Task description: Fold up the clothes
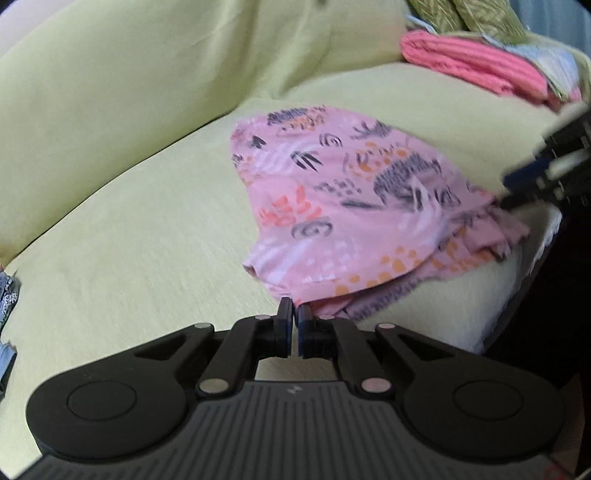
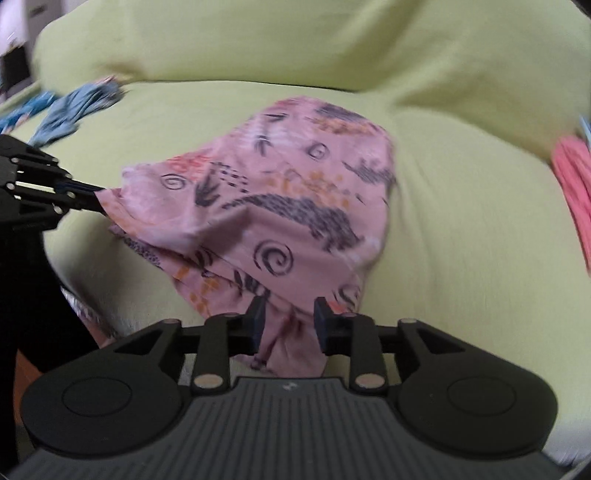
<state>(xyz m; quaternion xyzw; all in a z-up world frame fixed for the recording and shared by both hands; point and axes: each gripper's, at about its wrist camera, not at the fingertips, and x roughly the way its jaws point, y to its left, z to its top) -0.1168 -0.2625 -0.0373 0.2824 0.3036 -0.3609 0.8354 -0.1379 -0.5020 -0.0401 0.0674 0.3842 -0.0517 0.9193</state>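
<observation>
A pink garment (image 1: pixel 332 192) with dark animal and spiral prints lies half folded on the yellow-green sofa seat (image 1: pixel 129 221). My left gripper (image 1: pixel 294 308) is shut on the hem at its near corner. The right wrist view shows the same gripper (image 2: pixel 99 195) pinching that corner of the garment (image 2: pixel 280 199) from the left. My right gripper (image 2: pixel 290 317) stands open, with a bunched fold of the pink cloth lying loose between its fingers. In the left wrist view the right gripper (image 1: pixel 509 195) sits at the garment's far right corner, near the seat's front edge.
A coral ribbed garment (image 1: pixel 472 66) and green patterned fabric (image 1: pixel 480 14) are piled at the seat's right end. A blue garment (image 2: pixel 74 107) lies at the left end. A black-and-white patterned cloth (image 1: pixel 7 299) shows at the left edge. The sofa back (image 2: pixel 295 40) rises behind.
</observation>
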